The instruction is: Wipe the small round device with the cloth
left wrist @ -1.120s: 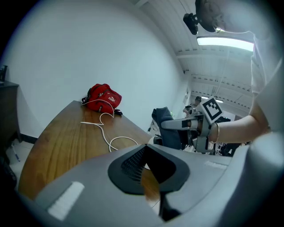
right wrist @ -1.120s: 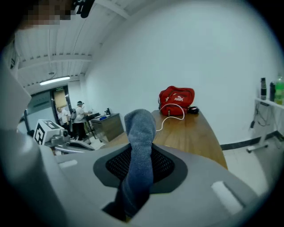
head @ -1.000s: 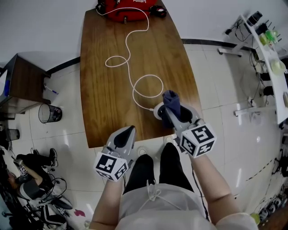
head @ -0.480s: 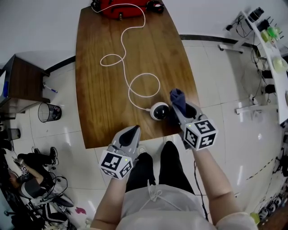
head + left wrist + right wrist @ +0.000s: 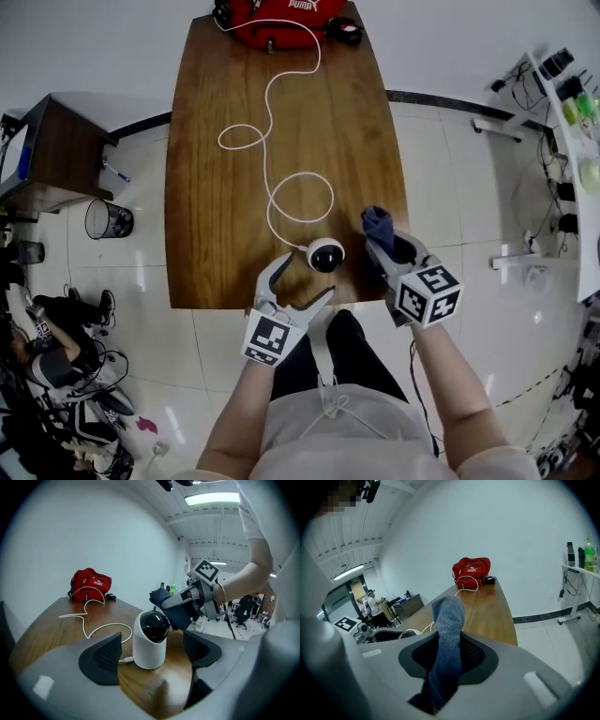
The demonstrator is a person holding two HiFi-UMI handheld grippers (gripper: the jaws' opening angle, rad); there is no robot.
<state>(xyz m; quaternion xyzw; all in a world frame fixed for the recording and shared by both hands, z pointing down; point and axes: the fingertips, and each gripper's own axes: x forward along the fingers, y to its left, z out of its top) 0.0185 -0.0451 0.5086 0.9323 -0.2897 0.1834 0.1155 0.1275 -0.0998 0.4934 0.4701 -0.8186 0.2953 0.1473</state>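
The small round device, white with a black dome face, stands near the front edge of the wooden table. My left gripper has just been opening its jaws and stands open just short of the device, which shows between the pads untouched. My right gripper is shut on the blue cloth, and holds it upright just to the right of the device, apart from it.
A white cable runs in loops from the device to the red bag at the table's far end. A dark side cabinet and a mesh bin stand left of the table. White shelving is far right.
The cloth, on the device a second ago, has come off to its right with the right gripper. The left gripper has moved forward to the table edge and its jaws have opened.
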